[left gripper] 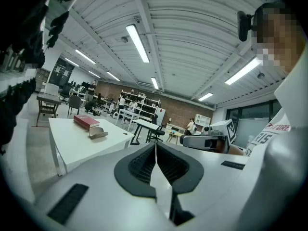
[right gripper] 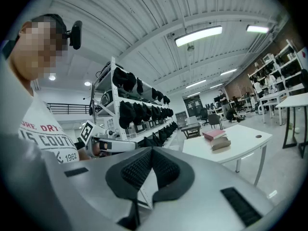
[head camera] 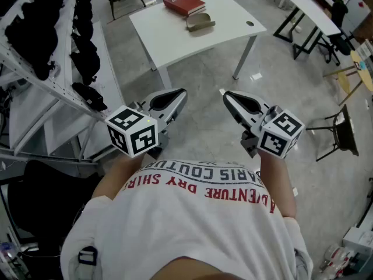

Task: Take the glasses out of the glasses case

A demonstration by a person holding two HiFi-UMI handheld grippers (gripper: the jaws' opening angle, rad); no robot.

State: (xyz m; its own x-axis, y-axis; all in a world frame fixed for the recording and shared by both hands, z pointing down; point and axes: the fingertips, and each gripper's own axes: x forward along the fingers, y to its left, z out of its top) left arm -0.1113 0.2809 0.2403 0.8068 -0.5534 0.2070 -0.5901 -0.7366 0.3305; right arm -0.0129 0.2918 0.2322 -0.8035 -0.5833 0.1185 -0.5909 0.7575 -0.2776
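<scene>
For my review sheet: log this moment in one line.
left claw shut, empty | right claw shut, empty | glasses case untouched on table

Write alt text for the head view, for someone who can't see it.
A person in a white T-shirt holds the left gripper and the right gripper, both shut and empty, above a grey floor. Ahead stands a white table with a red book and a tan glasses case beside it, well away from both grippers.

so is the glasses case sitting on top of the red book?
No, the glasses case lies on the white table next to the red book, not on it.
</scene>
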